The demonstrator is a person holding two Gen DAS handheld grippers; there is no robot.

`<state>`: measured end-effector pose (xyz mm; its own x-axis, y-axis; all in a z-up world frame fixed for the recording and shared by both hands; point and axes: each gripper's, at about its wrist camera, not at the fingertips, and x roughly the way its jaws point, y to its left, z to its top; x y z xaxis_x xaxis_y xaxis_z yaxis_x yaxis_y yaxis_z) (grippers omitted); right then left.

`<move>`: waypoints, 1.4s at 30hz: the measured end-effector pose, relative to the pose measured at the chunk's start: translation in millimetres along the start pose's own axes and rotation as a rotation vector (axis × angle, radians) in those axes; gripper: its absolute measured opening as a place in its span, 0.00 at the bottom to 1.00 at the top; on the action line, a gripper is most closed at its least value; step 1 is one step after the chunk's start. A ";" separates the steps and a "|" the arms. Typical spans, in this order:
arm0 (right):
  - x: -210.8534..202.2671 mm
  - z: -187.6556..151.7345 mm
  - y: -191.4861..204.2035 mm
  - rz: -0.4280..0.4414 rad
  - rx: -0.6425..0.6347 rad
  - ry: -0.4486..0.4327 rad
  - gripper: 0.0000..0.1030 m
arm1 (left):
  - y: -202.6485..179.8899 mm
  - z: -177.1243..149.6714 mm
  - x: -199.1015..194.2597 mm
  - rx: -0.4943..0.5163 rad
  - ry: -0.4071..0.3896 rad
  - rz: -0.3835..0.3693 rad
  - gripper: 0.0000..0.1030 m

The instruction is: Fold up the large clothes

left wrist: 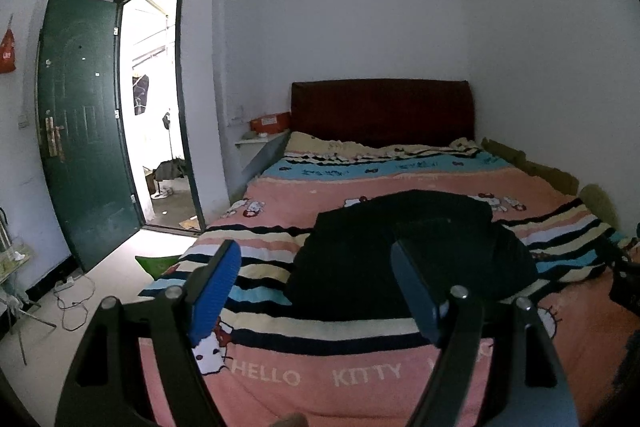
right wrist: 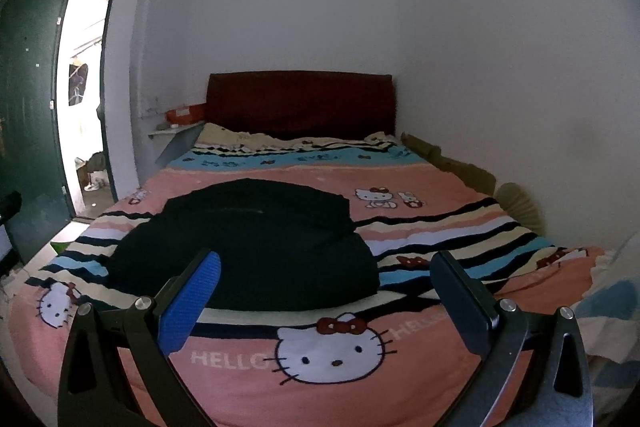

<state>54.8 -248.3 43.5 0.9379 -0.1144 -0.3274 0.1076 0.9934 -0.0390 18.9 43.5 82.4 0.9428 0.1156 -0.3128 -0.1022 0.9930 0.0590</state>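
The left gripper point(left wrist: 316, 287) fills the bottom of its view, its two blue-padded fingers point(left wrist: 214, 291) spread wide apart with nothing between them. It hangs above the near end of the bed point(left wrist: 400, 187), over a pink sheet point(left wrist: 320, 399) printed with cartoon cats and the words "HELLO KITTY". The right gripper point(right wrist: 328, 299) is likewise held with its fingers point(right wrist: 188, 303) spread, gripping nothing, above the same sheet's cat face.

Just beyond both grippers lies the black garment point(right wrist: 256, 247), a dark bundle resting on the striped middle band of the sheet. It looks partly folded, with a flatter rectangular layer on top toward the headboard and a rounder, bulkier edge toward the cameras. Neither gripper touches it. In the left wrist view the same garment point(left wrist: 400, 259) sits between the fingers in the line of sight, slightly to the right.

Farther out, the sheet turns to a blue band and then a rumpled cream edge below a dark red headboard point(left wrist: 382, 111). An orange box point(left wrist: 271, 123) sits on a small shelf left of the headboard. A dark green door point(left wrist: 80, 131) stands open on the left, with bright daylight in the doorway. A white cable point(left wrist: 72, 303) lies on the floor near it.
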 end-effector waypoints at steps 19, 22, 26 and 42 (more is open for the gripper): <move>43.8 -23.2 -8.8 -0.042 -0.006 0.061 1.00 | -19.1 -22.1 50.3 0.047 0.103 -0.013 0.74; 50.1 -26.4 -11.1 -0.046 -0.002 0.072 0.99 | -21.9 -26.1 57.8 0.052 0.119 -0.016 0.74; 59.4 -32.4 -12.9 -0.050 0.000 0.088 0.99 | -24.7 -31.3 67.7 0.054 0.140 -0.017 0.74; 76.9 -45.0 -6.6 -0.056 -0.031 0.119 0.99 | -27.0 -46.4 90.5 0.063 0.194 -0.020 0.74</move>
<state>111.3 -263.8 -23.9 0.8848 -0.1705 -0.4336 0.1465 0.9852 -0.0884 92.3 28.2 8.4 0.8648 0.1041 -0.4913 -0.0580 0.9924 0.1084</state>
